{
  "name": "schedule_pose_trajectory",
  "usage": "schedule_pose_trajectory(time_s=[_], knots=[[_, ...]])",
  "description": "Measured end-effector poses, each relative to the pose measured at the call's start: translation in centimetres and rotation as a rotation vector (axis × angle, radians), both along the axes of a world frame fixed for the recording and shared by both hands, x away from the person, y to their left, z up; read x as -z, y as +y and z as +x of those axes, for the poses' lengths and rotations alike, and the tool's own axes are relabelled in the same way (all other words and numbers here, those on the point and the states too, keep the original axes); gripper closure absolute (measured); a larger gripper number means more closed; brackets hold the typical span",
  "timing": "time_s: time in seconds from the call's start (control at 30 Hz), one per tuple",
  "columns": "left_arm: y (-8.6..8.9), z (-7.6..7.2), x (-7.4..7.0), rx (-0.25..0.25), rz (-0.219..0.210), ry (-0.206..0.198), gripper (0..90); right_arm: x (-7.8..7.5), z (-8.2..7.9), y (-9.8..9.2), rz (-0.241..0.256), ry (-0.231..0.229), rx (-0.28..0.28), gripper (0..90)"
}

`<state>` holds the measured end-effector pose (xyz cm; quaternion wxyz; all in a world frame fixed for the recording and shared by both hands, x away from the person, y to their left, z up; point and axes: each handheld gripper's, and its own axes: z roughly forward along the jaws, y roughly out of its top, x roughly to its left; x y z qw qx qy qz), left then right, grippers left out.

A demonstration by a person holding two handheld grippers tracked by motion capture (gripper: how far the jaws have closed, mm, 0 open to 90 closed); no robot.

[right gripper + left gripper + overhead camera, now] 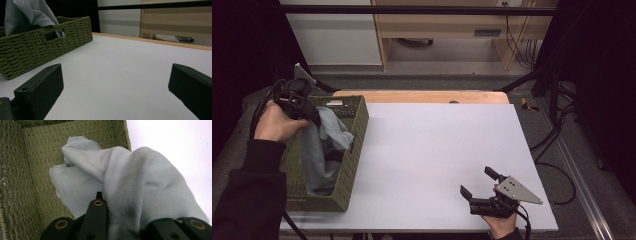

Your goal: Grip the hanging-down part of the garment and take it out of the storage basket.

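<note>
We have the left gripper (314, 117) clenched on a pale grey cloth (319, 150), holding a fold of it just above the far end of the green woven basket (354, 150) that stands at the left edge of the table (437, 150). Most of the cloth hangs down into the basket and lies along its floor, so by our reckoning the work is partway — whether we are lifting the cloth out or lowering it in, the pictures do not settle, and either way the bulk of it is in the basket. Our right gripper (479, 182) rests near the front right corner of the table, jaws spread wide with nothing between them. The left gripper view gives us what the high view cannot: the cloth (140, 195) bunched over the jaws and the basket's woven floor (37, 170). The right gripper view shows the basket's side (45, 42) with its handle slot, cloth (27, 12) rising above the rim.
</note>
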<state>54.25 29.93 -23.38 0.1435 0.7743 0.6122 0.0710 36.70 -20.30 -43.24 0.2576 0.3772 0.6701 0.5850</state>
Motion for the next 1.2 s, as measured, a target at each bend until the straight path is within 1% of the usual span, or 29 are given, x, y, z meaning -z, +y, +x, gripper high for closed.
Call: schedule_pose_trajectory(time_s=[0.23,0.37,0.4,0.43,0.5,0.53,0.57,0.6,0.63,0.7,0.73,0.83,1.03,1.1,1.2], knots=[[0.0,-0.1,-0.4,0.004,0.002,-0.001,81.1,0.0,0.0,0.0,-0.002,0.003,0.000,0.1],[0.1,-0.4,-0.9,0.001,0.005,-0.011,81.1,0.0,0.0,0.1,0.002,0.008,-0.005,0.1],[0.3,-0.6,-1.2,0.001,0.014,-0.015,81.1,0.0,0.1,0.2,-0.005,0.012,-0.008,0.1],[0.3,-0.6,-1.2,0.001,0.014,-0.015,81.1,0.0,0.1,0.2,-0.005,0.012,-0.008,0.1],[0.4,-0.7,-1.8,-0.004,0.014,-0.023,81.1,0.0,0.1,0.3,-0.005,0.015,-0.012,0.1],[0.4,-0.7,-1.8,-0.004,0.014,-0.023,81.1,0.0,0.1,0.3,-0.005,0.015,-0.012,0.1],[0.5,-0.8,-2.1,-0.005,0.017,-0.027,81.1,0.0,0.1,0.3,-0.009,0.018,-0.014,0.1],[0.5,-0.9,-2.6,-0.005,0.017,-0.035,81.1,0.1,0.2,0.4,-0.015,0.016,-0.021,0.1],[0.5,-1.0,-2.9,-0.004,0.016,-0.043,81.1,0.1,0.2,0.5,-0.010,0.020,-0.019,0.1],[0.6,-1.2,-3.7,-0.003,0.007,-0.060,81.1,0.1,0.2,0.5,-0.017,0.019,-0.028,0.1],[0.6,-1.2,-3.7,-0.003,0.007,-0.060,81.1,0.0,0.2,0.6,-0.015,0.024,-0.026,0.1],[0.7,-1.5,-4.7,-0.006,0.009,-0.083,81.2,0.0,0.2,0.6,-0.009,0.029,-0.028,0.1],[0.3,-1.9,-6.3,0.000,0.017,-0.102,81.3,0.0,0.2,0.6,-0.007,0.021,-0.030,0.1],[0.1,-1.9,-6.9,0.002,0.027,-0.111,81.3,-0.1,0.3,0.6,-0.011,0.022,-0.031,0.1],[-0.1,-1.9,-7.7,0.003,0.027,-0.123,81.3,-0.1,0.3,0.7,-0.011,0.021,-0.031,0.1]])
